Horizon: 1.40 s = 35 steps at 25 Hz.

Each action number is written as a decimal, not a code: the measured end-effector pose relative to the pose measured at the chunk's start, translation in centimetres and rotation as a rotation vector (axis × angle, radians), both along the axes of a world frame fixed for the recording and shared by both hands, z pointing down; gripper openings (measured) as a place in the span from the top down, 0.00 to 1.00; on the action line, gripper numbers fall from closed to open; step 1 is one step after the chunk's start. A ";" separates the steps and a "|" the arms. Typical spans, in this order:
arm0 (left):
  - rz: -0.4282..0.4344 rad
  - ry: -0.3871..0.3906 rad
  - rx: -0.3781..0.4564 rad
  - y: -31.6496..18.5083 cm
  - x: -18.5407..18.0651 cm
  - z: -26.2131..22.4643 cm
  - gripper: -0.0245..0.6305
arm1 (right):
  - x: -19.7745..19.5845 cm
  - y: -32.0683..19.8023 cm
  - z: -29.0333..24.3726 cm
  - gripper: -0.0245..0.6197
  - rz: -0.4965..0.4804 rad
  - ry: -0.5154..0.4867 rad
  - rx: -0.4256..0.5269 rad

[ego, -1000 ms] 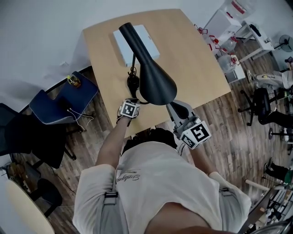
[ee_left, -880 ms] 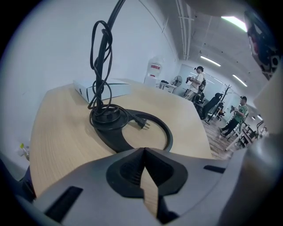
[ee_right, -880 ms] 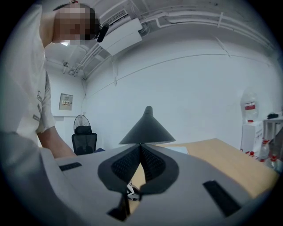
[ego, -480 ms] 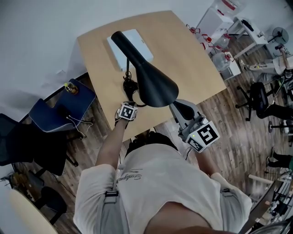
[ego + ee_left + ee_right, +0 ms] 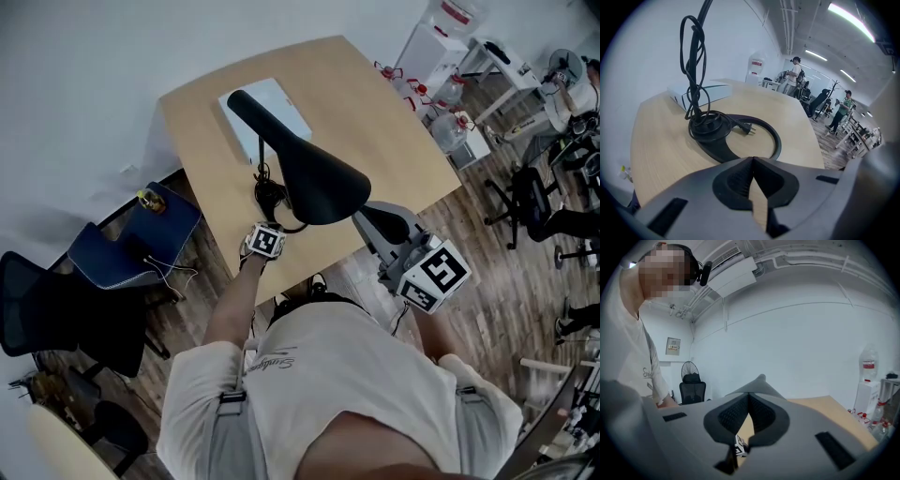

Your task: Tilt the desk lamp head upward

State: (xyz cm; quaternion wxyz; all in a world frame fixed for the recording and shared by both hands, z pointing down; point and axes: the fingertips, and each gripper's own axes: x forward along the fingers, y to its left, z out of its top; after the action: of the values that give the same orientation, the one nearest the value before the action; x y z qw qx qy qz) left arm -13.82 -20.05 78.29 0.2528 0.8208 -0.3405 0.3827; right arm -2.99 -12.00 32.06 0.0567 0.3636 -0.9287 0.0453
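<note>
Wood-plank flooring and a white wall are seen around a pale wooden bench (image 5: 394, 141) viewed from above. On the bench stands a black desk lamp, whose lamp head (image 5: 319, 183) hangs over the near edge. Its ring-shaped base (image 5: 736, 143) lies flat on the wood. A black cord (image 5: 696, 79) is looped up along the stem and coiled on the base, with the plug (image 5: 749, 129) resting inside the ring. A flat white box (image 5: 267, 117) lies behind the lamp, partly covered by the stem.

The left gripper (image 5: 752, 160) is held low at the bench edge, just before the base, its jaws pressed together on nothing. From above, its tips are hidden under the lamp head. The right gripper (image 5: 749, 396) is raised just beside the head's near rim. Its jaws are likewise closed and empty, and contact with the lamp cannot be told.

A blue chair (image 5: 141, 220) and a black office chair (image 5: 52, 309) stand on the left. A white cart with bottles (image 5: 450, 56) is placed beyond the bench's right corner. More office chairs (image 5: 534, 202) are seen further right. Two people (image 5: 794, 75) are visible standing far off in the room.
</note>
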 end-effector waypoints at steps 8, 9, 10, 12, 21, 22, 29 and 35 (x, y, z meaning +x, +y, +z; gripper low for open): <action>0.075 -0.049 0.041 0.4 0.4 -1.0 0.94 | -0.4 -0.6 -2.7 0.97 -0.025 0.005 -0.017; 0.088 -0.061 0.054 0.3 0.4 -1.4 0.94 | -0.6 -0.6 -2.7 0.97 -0.026 0.009 -0.019; 0.091 -0.063 0.059 0.2 0.4 -1.5 0.94 | -0.8 -0.7 -2.9 0.97 -0.028 0.013 -0.020; 0.088 -0.052 0.058 0.1 0.3 -1.2 0.94 | -1.1 -0.9 -3.6 0.97 -0.036 0.014 -0.016; 0.102 -0.037 0.038 0.2 0.5 -1.0 0.94 | -2.4 -1.5 -7.5 0.97 -0.088 0.065 0.024; 0.104 -0.038 0.034 0.3 0.4 -0.9 0.94 | -2.5 -1.6 -7.8 0.97 -0.093 0.074 0.031; 0.104 -0.024 0.014 0.7 0.5 -0.4 0.94 | -2.9 -2.0 -9.3 0.97 -0.119 0.104 0.062; 0.095 -0.027 0.026 0.4 0.2 -0.8 0.94 | -3.5 -2.4 -9.7 0.97 -0.138 0.108 0.062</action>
State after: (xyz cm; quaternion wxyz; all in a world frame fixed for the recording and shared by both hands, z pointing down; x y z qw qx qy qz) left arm -13.59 -19.67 77.45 0.2189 0.8340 -0.3095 0.4009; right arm -6.48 -14.41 22.37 0.0982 0.3022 -0.9482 -0.0070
